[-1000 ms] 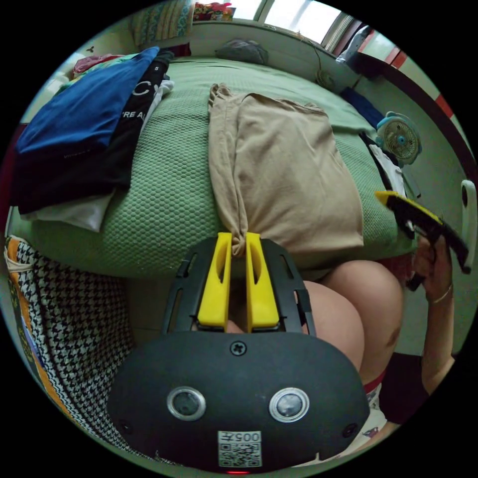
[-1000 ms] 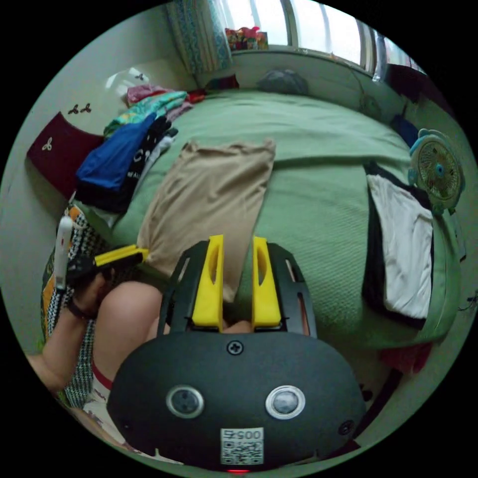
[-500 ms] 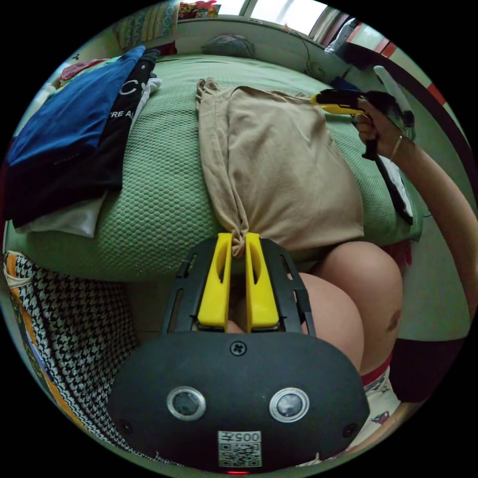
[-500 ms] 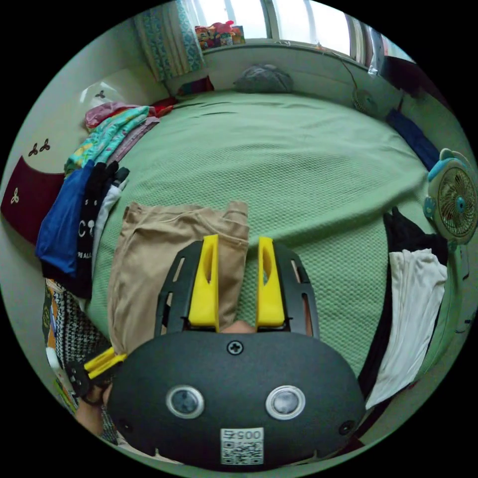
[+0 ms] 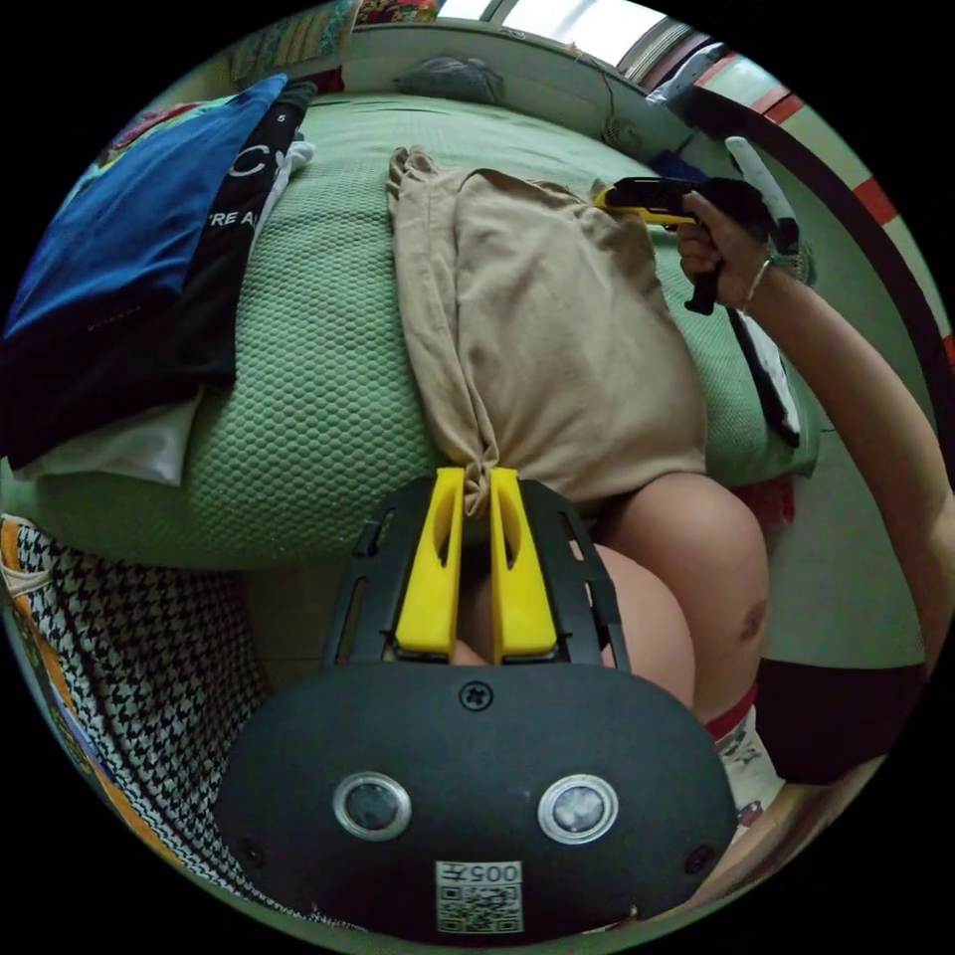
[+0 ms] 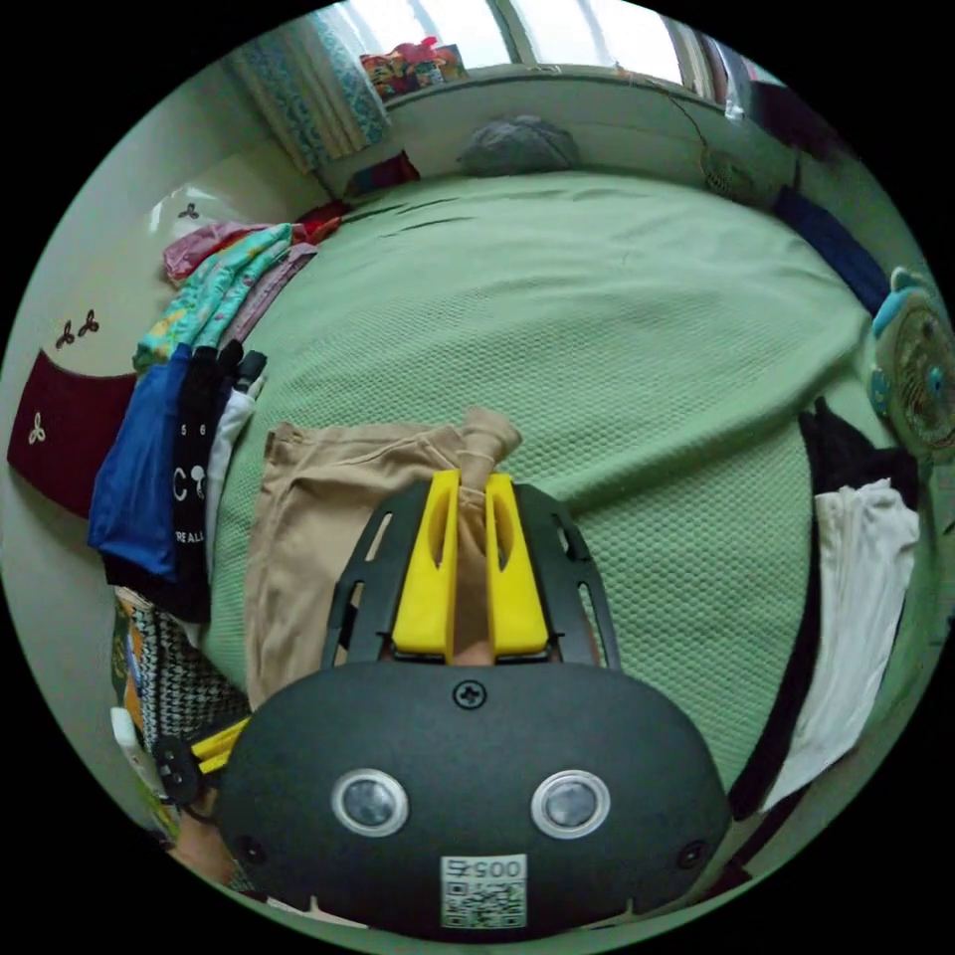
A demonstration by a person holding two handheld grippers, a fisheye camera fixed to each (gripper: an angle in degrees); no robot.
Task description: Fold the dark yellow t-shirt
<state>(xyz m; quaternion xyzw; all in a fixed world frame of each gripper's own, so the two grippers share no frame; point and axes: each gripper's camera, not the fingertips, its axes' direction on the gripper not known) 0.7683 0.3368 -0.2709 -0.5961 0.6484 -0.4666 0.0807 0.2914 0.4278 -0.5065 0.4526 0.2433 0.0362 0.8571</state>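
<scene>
Green bedspread (image 6: 617,328) bears the t-shirt (image 5: 557,338), pinched by left gripper (image 5: 476,487) and right gripper (image 6: 472,489).

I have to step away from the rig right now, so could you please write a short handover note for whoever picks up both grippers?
Left gripper: shut on the near corner of the dark yellow t-shirt, at the bed's edge by the person's knees.
Right gripper: shut on the shirt's far corner, bunching the cloth.
Shirt: already folded lengthwise into a long panel on the green bedspread, beside the stack of folded clothes.
Done: side folds, both corners gripped.
Left: probably bring the far end over to the near end, smooth it, release.
</scene>
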